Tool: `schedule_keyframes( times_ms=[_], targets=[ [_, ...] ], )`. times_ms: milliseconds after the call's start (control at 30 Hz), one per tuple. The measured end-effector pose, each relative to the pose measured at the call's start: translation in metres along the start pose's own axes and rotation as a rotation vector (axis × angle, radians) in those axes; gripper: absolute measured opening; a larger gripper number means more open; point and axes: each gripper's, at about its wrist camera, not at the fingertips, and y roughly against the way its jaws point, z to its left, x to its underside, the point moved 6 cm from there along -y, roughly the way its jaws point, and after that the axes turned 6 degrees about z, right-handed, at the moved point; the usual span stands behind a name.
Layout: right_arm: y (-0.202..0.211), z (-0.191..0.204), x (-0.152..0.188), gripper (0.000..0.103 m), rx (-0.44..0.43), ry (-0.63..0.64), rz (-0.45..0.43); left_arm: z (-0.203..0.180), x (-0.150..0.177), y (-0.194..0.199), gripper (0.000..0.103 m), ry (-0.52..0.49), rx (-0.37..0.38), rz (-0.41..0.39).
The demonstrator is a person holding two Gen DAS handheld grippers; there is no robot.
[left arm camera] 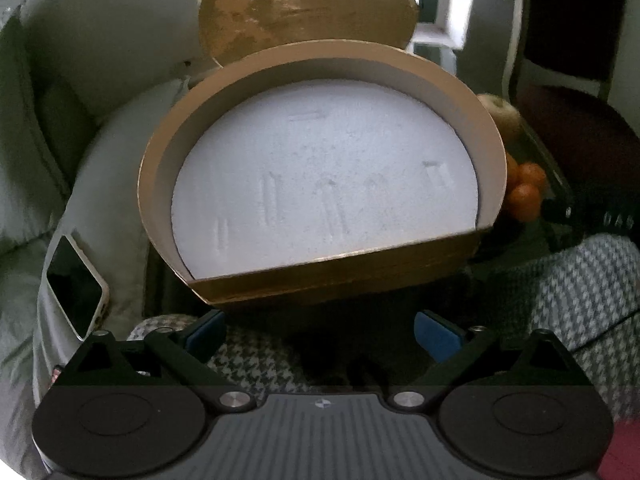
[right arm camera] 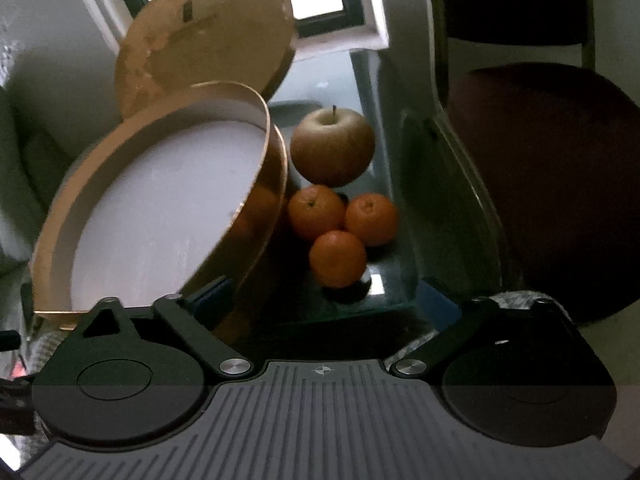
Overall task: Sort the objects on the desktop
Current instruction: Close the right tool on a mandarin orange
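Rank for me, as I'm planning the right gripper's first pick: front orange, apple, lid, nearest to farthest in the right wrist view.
1. Front orange, just ahead of the right gripper, centre.
2. Apple, behind the oranges.
3. Lid, upright behind the box, left.

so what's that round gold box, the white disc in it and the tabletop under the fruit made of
Round gold box: looks like cardboard with a shiny metallic gold facing; the wall is thin, white inside, and mirrors the oranges.
White disc: probably foam, matte and grainy, with pressed-in dents.
Tabletop: seemingly dark tinted glass, glossy, reflecting the window.
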Motion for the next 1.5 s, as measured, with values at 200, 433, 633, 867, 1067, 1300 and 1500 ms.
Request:
schedule_keyframes(
  times_ms=[200, 433, 633, 867, 1067, 1300, 1500],
  targets=[
    [-0.016, -0.003, -0.005, 0.080, 0.054, 0.029, 0.007, 0.009, -0.012, -0.002, 0.100, 0.052, -0.018, -0.051],
    [-0.034, -0.008, -0.013, 0.073, 0.019, -0.036, 0.022, 0.000, -0.019, -0.014, 0.083, 0.035, -0.003, -0.028],
    [-0.048, -0.003, -0.017, 0.070, 0.034, -0.039, 0.040, -0.004, -0.020, -0.017, 0.082, 0.002, 0.016, -0.019],
    [-0.060, 0.000, -0.021, 0.065, 0.039, -0.052, 0.053, 0.003, -0.022, -0.018, 0.083, 0.040, 0.015, -0.030],
    [-0.065, -0.001, -0.020, 0.048, 0.050, -0.072, 0.073, 0.003, -0.021, -0.018, 0.084, 0.048, 0.028, -0.030],
    [-0.062, 0.002, -0.019, 0.045, 0.055, -0.090, 0.088, 0.009, -0.018, -0.008, 0.084, 0.070, 0.029, -0.061],
    [-0.043, 0.003, -0.011, 0.045, 0.033, -0.102, 0.085, 0.018, -0.007, 0.000, 0.087, 0.095, 0.008, -0.070]
  ],
)
